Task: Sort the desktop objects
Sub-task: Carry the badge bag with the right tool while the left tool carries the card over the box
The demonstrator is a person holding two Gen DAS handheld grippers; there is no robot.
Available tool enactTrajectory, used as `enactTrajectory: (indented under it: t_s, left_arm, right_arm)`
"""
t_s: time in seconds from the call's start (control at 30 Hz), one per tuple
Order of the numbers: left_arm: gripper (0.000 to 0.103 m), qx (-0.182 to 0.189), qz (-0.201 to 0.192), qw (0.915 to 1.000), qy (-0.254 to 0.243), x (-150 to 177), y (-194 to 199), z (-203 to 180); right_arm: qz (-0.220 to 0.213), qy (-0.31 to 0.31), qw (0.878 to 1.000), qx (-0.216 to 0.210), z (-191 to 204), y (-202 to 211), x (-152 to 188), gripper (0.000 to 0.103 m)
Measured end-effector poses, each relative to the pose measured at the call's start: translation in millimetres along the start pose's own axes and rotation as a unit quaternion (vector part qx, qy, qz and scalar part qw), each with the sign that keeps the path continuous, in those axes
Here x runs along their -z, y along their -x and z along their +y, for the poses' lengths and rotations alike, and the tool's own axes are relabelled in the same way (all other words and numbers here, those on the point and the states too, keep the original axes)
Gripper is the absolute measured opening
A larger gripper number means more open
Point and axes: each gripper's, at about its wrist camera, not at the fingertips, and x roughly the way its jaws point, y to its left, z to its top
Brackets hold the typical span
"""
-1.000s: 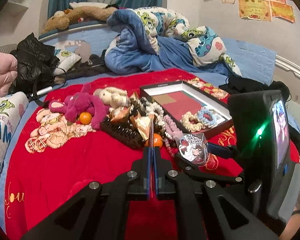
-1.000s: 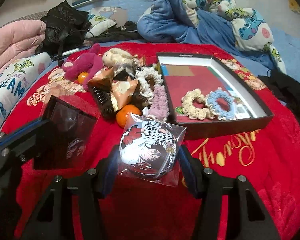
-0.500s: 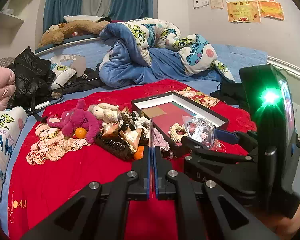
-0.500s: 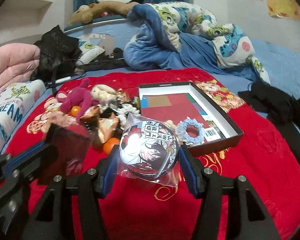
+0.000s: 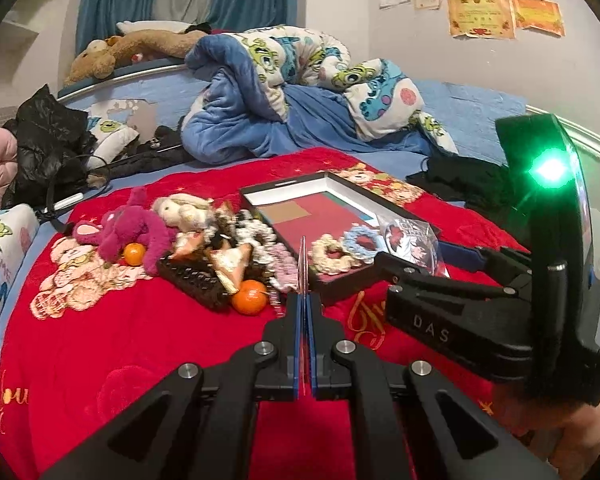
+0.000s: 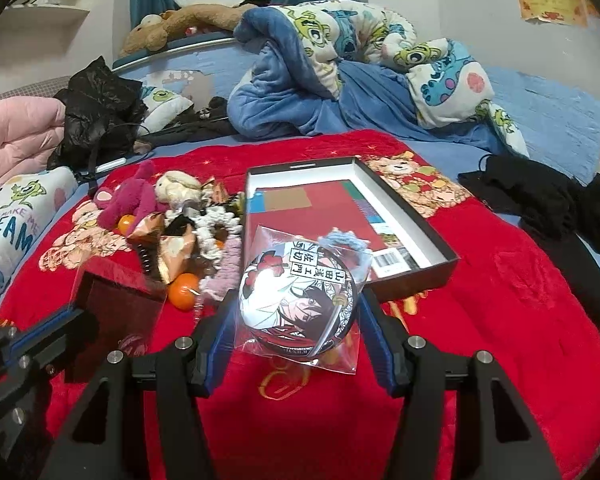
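Fingers of the right gripper (image 6: 298, 312) clamp a bagged anime badge (image 6: 300, 296) at lower centre, above the box's (image 6: 440, 240) near edge; the left gripper (image 5: 304, 276) pinches a sleeved card (image 6: 112, 312). Advance over the rim, lower, then release.

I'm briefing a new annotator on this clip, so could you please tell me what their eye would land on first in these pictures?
First, the round anime badge in its clear wrapper, clamped in the right tool in front of the black open box. Next, the left tool pinching a thin sleeved card edge-on. Behind them, a heap of scrunchies, tangerines and a magenta plush bear lies left of the box on the red blanket.
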Motion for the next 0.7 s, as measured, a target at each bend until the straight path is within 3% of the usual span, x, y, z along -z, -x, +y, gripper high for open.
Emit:
enactTrajectory:
  t_s: [0.47, 0.7]
  left_arm:
    - [0.003, 0.016, 0.013, 0.9998, -0.002, 3.6, -16.9, -33.0]
    - [0.003, 0.017, 0.024, 0.9996, 0.001, 0.1, -31.4, -38.0]
  right_arm:
    - [0.0, -0.027, 0.999, 0.019, -55.9, 9.1, 5.5, 0.056]
    - [-0.005, -0.037, 0.999, 0.001, -69.1, 11.5, 4.7, 0.056]
